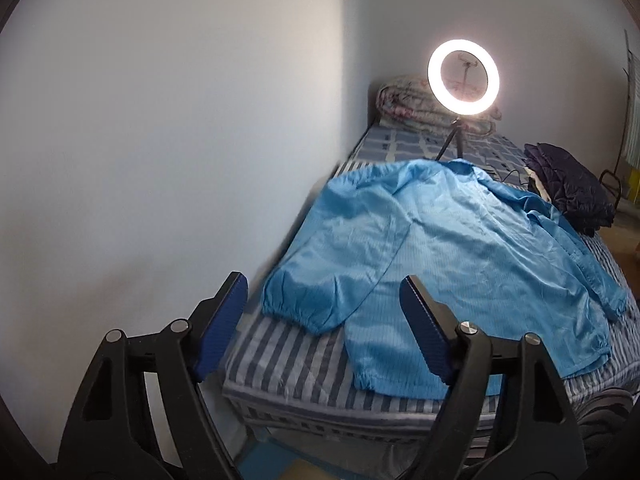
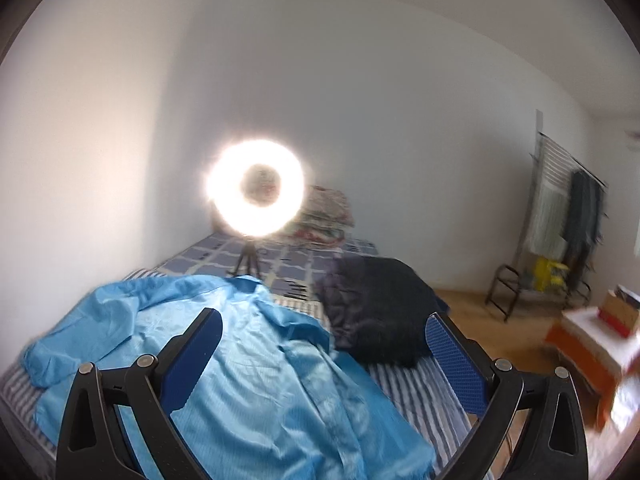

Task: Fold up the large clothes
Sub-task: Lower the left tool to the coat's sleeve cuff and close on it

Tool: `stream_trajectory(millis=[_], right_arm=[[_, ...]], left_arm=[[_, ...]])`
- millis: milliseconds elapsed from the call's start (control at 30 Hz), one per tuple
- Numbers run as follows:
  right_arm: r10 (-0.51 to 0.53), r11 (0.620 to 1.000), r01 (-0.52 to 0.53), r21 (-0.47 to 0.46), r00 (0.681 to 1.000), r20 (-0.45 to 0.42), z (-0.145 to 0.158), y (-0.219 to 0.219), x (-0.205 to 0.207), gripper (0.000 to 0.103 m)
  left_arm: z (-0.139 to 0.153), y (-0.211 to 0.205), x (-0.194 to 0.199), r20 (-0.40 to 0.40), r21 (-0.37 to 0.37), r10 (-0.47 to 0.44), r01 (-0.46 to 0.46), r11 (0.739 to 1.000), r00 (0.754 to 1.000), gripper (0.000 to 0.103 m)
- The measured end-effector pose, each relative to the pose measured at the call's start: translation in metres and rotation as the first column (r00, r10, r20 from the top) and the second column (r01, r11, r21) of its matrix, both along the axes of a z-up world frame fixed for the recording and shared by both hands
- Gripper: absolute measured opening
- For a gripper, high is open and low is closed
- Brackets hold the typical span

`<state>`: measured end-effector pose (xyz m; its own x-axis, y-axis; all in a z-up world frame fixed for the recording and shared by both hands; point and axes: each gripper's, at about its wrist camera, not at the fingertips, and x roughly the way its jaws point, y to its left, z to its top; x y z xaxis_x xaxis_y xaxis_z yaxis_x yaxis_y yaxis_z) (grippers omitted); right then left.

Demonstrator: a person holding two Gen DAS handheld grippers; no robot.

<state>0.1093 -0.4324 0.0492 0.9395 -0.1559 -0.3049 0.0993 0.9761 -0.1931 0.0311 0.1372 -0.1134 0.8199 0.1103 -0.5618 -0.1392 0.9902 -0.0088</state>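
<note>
A large light-blue coat [image 1: 460,248] lies spread on the striped bed [image 1: 280,352], its front up and one sleeve cuff [image 1: 304,308] toward the bed's near end. My left gripper [image 1: 324,284] hovers open above that near end; the cuff shows between its blue pads [image 1: 224,324] without touching them. In the right wrist view the coat [image 2: 260,360] fills the lower left. My right gripper [image 2: 323,316] is open over the coat's right edge and the bed [image 2: 408,384], with nothing held.
A lit ring light [image 1: 463,76] on a small tripod stands on the bed behind the coat. Beside the coat lies a dark folded garment [image 2: 380,312], with a folded quilt [image 1: 404,100] at the head. A white wall [image 1: 160,140] runs along the left. A drying rack [image 2: 560,216] and boxes [image 2: 592,344] stand at the right.
</note>
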Motion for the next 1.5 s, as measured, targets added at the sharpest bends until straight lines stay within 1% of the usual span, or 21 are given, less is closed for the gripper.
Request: stream_trajectory(millis=[167, 300, 367, 433, 467, 500, 567, 600, 667, 733, 800, 933, 1033, 1167, 1267, 1333, 1367, 1400, 1433, 1467, 1500], right_arm=[[0.103, 0.994, -0.101, 0.046, 0.994, -0.045, 0.001, 0.031, 0.034, 0.103], [0.171, 0.980, -0.162, 0.115, 0.982, -0.077, -0.002, 0.059, 0.056, 0.102], [0.220, 0.964, -0.199, 0.178, 0.970, -0.104, -0.009, 0.077, 0.065, 0.102], [0.254, 0.945, -0.219, 0.242, 0.959, -0.128, -0.019, 0.092, 0.072, 0.102], [0.277, 0.934, -0.231, 0.273, 0.950, -0.143, -0.026, 0.100, 0.076, 0.101], [0.296, 0.924, -0.241, 0.295, 0.942, -0.160, -0.034, 0.105, 0.079, 0.101], [0.323, 0.913, -0.244, 0.327, 0.922, -0.212, -0.056, 0.123, 0.088, 0.096], [0.331, 0.910, -0.243, 0.336, 0.914, -0.235, -0.066, 0.128, 0.091, 0.094], [0.363, 0.899, -0.250, 0.360, 0.884, -0.293, -0.090, 0.142, 0.098, 0.086], [0.403, 0.886, -0.262, 0.384, 0.843, -0.355, -0.117, 0.153, 0.103, 0.079], [0.433, 0.878, -0.276, 0.392, 0.808, -0.400, -0.143, 0.160, 0.101, 0.076], [0.460, 0.877, -0.304, 0.372, 0.755, -0.467, -0.168, 0.162, 0.091, 0.072], [0.467, 0.880, -0.345, 0.327, 0.756, -0.458, -0.163, 0.163, 0.094, 0.072], [0.474, 0.879, -0.378, 0.290, 0.756, -0.452, -0.160, 0.165, 0.092, 0.072], [0.487, 0.871, -0.371, 0.321, 0.735, -0.472, -0.169, 0.161, 0.098, 0.072], [0.492, 0.868, -0.374, 0.325, 0.727, -0.478, -0.172, 0.161, 0.100, 0.069], [0.493, 0.868, -0.379, 0.320, 0.724, -0.482, -0.173, 0.161, 0.101, 0.064], [0.496, 0.867, -0.385, 0.316, 0.720, -0.485, -0.174, 0.162, 0.101, 0.062], [0.501, 0.865, -0.389, 0.318, 0.714, -0.489, -0.175, 0.163, 0.102, 0.057], [0.507, 0.861, -0.391, 0.324, 0.708, -0.492, -0.177, 0.163, 0.104, 0.052], [0.513, 0.858, -0.391, 0.334, 0.701, -0.496, -0.178, 0.163, 0.106, 0.050]], left_arm=[[-0.036, 0.017, 0.011, -0.060, 0.010, 0.083, -0.083, 0.996, 0.995, 0.081], [-0.060, 0.029, 0.023, -0.112, -0.043, 0.093, -0.099, 0.994, 0.989, 0.081], [-0.071, 0.034, 0.031, -0.134, -0.071, 0.102, -0.112, 0.991, 0.986, 0.081], [-0.083, 0.039, 0.043, -0.162, -0.143, 0.080, -0.104, 0.984, 0.984, 0.075], [-0.089, 0.042, 0.051, -0.183, -0.184, 0.068, -0.102, 0.978, 0.981, 0.062], [-0.096, 0.045, 0.058, -0.204, -0.218, 0.064, -0.109, 0.970, 0.977, 0.056], [-0.106, 0.048, 0.068, -0.224, -0.270, 0.054, -0.115, 0.956, 0.973, 0.056], [-0.113, 0.051, 0.074, -0.237, -0.303, 0.052, -0.125, 0.945, 0.970, 0.056], [-0.124, 0.056, 0.082, -0.262, -0.377, 0.055, -0.154, 0.913, 0.963, 0.056], [-0.135, 0.062, 0.090, -0.283, -0.435, 0.063, -0.186, 0.881, 0.957, 0.056], [-0.147, 0.071, 0.098, -0.298, -0.522, 0.050, -0.207, 0.827, 0.953, 0.067], [-0.166, 0.085, 0.113, -0.328, -0.586, 0.089, -0.276, 0.762, 0.940, 0.069], [-0.178, 0.094, 0.120, -0.350, -0.621, 0.123, -0.328, 0.711, 0.929, 0.069], [-0.191, 0.104, 0.129, -0.369, -0.627, 0.164, -0.376, 0.682, 0.915, 0.069], [-0.193, 0.105, 0.142, -0.392, -0.594, 0.207, -0.418, 0.687, 0.896, 0.069], [-0.191, 0.102, 0.150, -0.408, -0.546, 0.236, -0.443, 0.711, 0.882, 0.068], [-0.189, 0.099, 0.155, -0.407, -0.514, 0.244, -0.441, 0.736, 0.880, 0.062], [-0.187, 0.097, 0.158, -0.404, -0.482, 0.248, -0.435, 0.761, 0.881, 0.048], [-0.186, 0.093, 0.162, -0.402, -0.446, 0.251, -0.428, 0.786, 0.881, 0.040], [-0.185, 0.090, 0.166, -0.395, -0.420, 0.255, -0.421, 0.804, 0.883, 0.023], [-0.185, 0.086, 0.168, -0.385, -0.409, 0.248, -0.404, 0.818, 0.889, 0.012]])
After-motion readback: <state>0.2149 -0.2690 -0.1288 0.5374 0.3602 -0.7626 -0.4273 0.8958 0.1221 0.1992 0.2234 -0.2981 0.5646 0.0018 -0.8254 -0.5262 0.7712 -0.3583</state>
